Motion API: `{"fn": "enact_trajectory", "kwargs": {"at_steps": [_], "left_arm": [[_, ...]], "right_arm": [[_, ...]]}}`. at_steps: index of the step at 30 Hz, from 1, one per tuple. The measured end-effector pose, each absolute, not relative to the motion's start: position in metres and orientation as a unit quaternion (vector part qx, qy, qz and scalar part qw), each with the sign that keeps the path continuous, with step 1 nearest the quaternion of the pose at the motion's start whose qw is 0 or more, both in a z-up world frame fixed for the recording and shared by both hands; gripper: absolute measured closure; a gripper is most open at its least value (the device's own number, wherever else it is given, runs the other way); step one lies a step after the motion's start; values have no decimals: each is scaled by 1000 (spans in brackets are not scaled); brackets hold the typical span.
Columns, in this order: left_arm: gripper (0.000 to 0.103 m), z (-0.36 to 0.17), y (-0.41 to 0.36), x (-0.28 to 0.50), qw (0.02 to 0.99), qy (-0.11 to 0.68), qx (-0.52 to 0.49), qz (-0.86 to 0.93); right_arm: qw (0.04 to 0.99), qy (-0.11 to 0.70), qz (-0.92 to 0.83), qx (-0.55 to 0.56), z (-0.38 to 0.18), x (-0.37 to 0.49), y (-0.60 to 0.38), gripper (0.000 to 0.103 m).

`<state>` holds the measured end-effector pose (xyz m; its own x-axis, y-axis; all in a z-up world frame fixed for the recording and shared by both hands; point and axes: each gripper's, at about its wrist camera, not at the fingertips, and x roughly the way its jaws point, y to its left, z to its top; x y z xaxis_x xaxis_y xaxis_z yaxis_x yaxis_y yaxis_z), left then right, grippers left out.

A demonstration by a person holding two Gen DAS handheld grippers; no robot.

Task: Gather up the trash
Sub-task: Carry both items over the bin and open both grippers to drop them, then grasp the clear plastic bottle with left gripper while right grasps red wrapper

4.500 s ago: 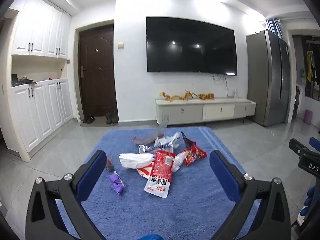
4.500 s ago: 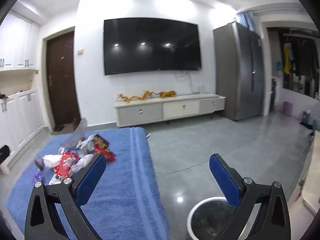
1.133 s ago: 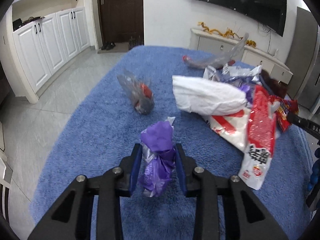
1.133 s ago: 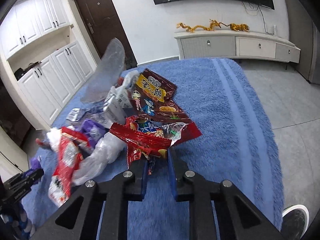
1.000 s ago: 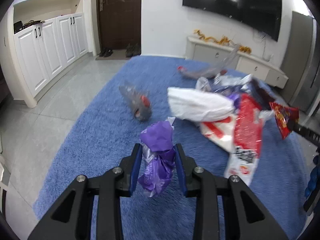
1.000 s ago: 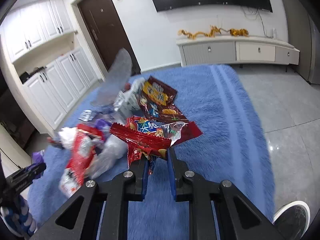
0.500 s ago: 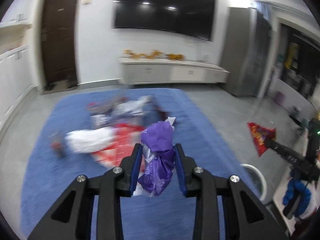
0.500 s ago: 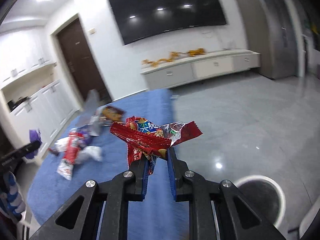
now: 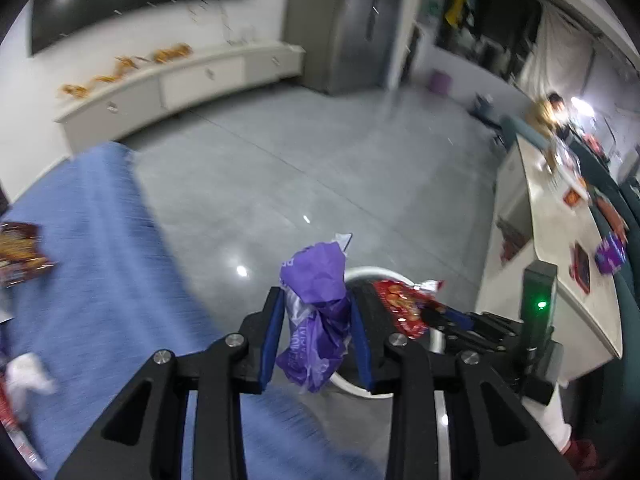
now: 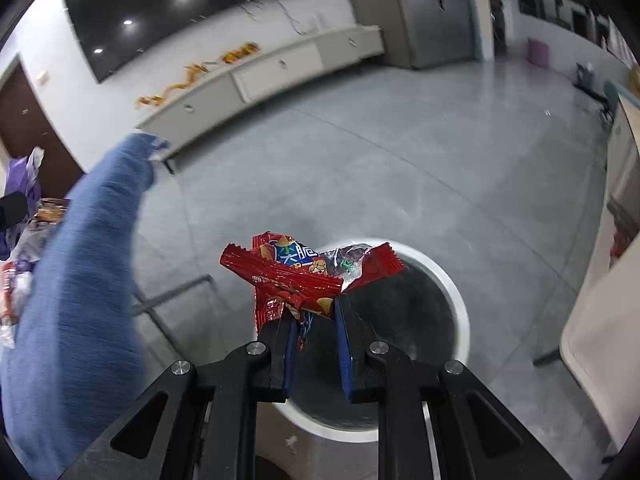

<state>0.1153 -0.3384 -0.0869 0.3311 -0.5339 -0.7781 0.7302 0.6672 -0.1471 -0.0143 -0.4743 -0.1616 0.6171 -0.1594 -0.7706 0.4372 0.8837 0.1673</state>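
Ceiling spots glare off the dark TV screen (image 10: 188, 12) and throw small bright glints on the glossy grey floor (image 9: 280, 184). Heavy motion blur smears the blue rug (image 9: 92, 264) at left; fisheye bends the edges, corners black, far right dim.

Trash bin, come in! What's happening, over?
Left gripper shut on purple bag. Right gripper shut on red wrapper, over bin. Nothing blocking.

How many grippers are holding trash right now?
2. The left hand-held gripper pinches a purple wrapper beside the bin; the right hand-held gripper holds a red wrapper over it.
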Motion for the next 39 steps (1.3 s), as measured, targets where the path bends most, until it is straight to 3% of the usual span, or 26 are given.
{"fn": "enact_trajectory", "kwargs": {"at_steps": [9,11,15,19,28,39], "left_arm": [[71,-149,-436,126,734,511,135,-426],[70,-159,-447,128,722,526,135,-428],[43,-172,-458,131,712,541,125,-430],[43,-169,-452,131,711,542,113,-434],[43,-98,-392,114,776,458,98,-423],[43,7,-225,105,877,331,44,-346]], "right_arm": [[848,446,-196,209,-216,-18,-519,81],[843,452,-198,215,-227,-20,-524,70],[835,460,-205,222,-236,-24,-532,63],[834,460,-209,220,-231,-30,-530,60],[863,407,-210,212,-169,-47,-516,60],[937,296,-120,140,-41,-35,-418,54]]}}
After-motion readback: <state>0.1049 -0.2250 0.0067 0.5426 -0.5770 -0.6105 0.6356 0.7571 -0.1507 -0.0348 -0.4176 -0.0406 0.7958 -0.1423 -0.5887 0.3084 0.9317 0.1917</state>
